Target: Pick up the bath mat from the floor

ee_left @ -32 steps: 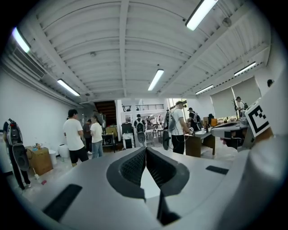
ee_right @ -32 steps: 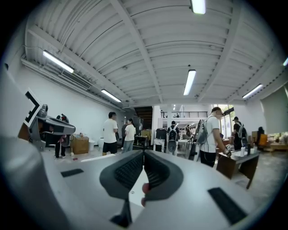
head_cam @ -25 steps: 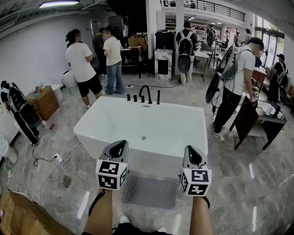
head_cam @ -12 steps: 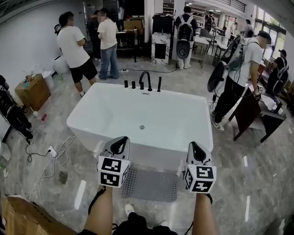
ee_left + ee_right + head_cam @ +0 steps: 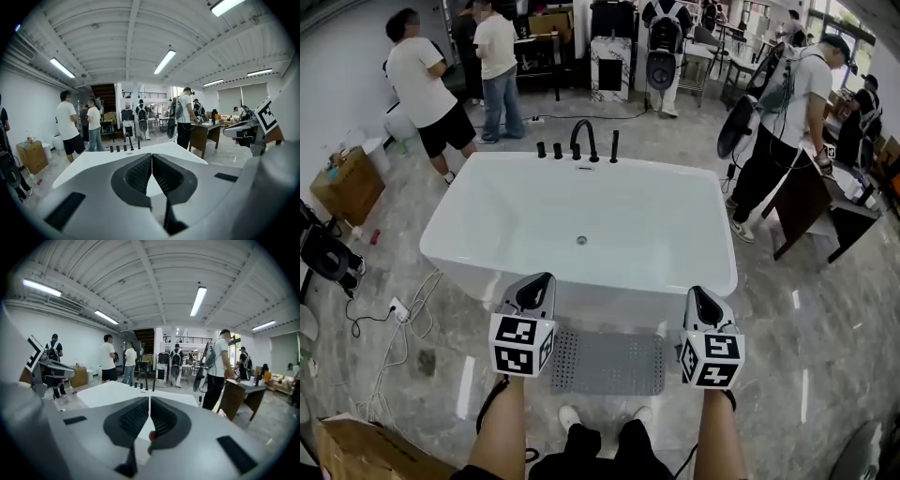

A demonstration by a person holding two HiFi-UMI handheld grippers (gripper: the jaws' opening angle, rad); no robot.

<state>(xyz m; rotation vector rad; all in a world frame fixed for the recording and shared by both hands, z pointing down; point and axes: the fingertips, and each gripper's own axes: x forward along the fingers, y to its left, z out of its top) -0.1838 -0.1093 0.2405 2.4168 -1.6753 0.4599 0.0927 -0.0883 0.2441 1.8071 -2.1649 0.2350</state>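
Head view: the white bathtub (image 5: 666, 211), just beyond both sets of fingertips, holds nothing but its drain (image 5: 581, 240). Left gripper (image 5: 541, 279) and right gripper (image 5: 695, 292) both have their jaws pressed together on nothing. Between and below them the grey bath mat (image 5: 609, 361) lies flat on the marble floor (image 5: 825, 309) — just beside the tub. A second ago less of the mat showed.

We look more steeply down now: the bath mat (image 5: 609, 362) shows fuller on the floor (image 5: 825, 375), our shoes (image 5: 570, 417) and dark trousers (image 5: 602, 452) come into view near it, and the bathtub (image 5: 506, 216) fills more of the scene.
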